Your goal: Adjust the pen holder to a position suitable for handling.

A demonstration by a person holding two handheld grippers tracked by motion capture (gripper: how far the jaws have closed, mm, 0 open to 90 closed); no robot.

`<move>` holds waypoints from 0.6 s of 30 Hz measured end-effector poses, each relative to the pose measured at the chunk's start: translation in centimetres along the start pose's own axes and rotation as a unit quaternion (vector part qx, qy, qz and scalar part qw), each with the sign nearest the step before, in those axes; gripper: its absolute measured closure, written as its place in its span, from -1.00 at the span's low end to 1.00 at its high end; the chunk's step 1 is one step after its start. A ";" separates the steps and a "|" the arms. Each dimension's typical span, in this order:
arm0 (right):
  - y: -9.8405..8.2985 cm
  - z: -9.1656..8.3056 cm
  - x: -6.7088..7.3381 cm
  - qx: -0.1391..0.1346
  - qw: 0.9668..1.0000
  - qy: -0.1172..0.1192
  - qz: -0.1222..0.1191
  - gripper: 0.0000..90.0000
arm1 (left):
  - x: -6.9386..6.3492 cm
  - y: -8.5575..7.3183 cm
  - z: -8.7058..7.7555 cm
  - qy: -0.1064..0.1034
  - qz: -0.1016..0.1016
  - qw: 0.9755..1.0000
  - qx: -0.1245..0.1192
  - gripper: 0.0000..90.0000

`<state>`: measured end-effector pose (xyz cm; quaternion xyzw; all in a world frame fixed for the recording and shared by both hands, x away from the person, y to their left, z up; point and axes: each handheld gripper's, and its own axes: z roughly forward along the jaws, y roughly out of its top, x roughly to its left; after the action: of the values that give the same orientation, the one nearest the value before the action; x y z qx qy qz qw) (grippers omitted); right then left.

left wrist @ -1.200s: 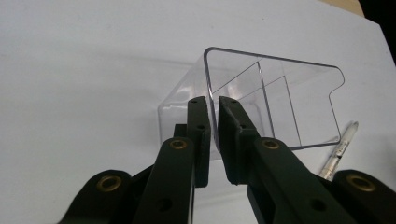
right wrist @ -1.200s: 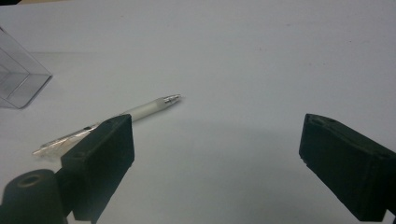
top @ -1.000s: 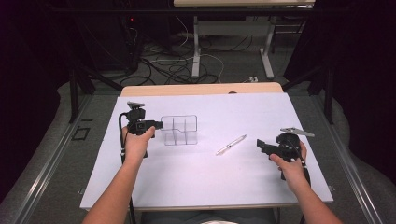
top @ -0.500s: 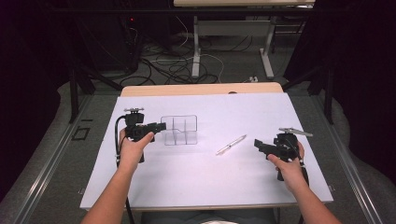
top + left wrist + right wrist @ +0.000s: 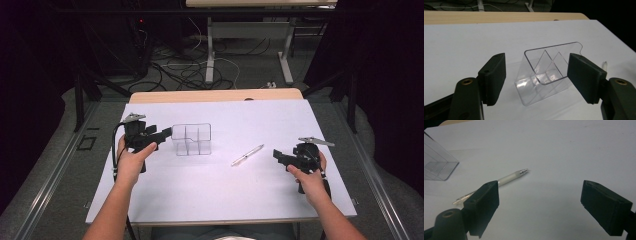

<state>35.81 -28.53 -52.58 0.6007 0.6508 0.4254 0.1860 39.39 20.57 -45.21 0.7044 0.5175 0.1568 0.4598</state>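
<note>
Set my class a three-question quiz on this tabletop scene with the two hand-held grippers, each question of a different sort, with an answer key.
1. True or false: the pen lies inside the clear organiser.
2. Which gripper is nearer the organiser? A. left B. right
3. Fill in: the pen lies flat on the white ____.

Key:
1. False; it lies on the table cover, apart from the organiser.
2. A; the left gripper sits open beside it, with the right gripper open beyond the pen.
3. Table cover.
</note>
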 end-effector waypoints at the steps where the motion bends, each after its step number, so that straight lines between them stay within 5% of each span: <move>1: 0.0 0.0 0.0 0.001 1.000 -0.001 0.003 -0.67 | -0.1 0.1 -0.2 0.009 0.010 1.000 -0.001 -0.32; 2: 0.0 0.0 0.0 0.001 1.000 -0.002 0.002 -0.67 | 0.0 0.2 -0.3 0.013 0.025 1.000 -0.003 -0.34; 5: 0.1 -0.1 -0.3 -0.001 1.000 -0.004 -0.002 -0.67 | -0.2 0.4 -0.7 0.006 0.019 1.000 -0.003 -0.35; 9: 0.2 0.0 -0.6 0.003 1.000 -0.001 0.004 -0.67 | -0.6 0.5 -0.8 -0.008 0.043 0.999 -0.012 -0.40; 14: 0.3 0.0 -0.7 0.001 1.000 -0.003 0.005 -0.67 | -1.7 0.2 0.0 -0.056 0.054 0.997 -0.029 -0.64; 18: 0.3 0.0 -1.0 0.000 1.000 -0.002 0.004 -0.67 | -3.2 0.0 0.6 -0.074 0.073 0.994 -0.030 -0.74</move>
<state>36.17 -29.47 -52.62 0.6042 0.6480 0.4251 0.1855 38.45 17.48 -44.67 0.7356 0.4244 0.1532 0.5053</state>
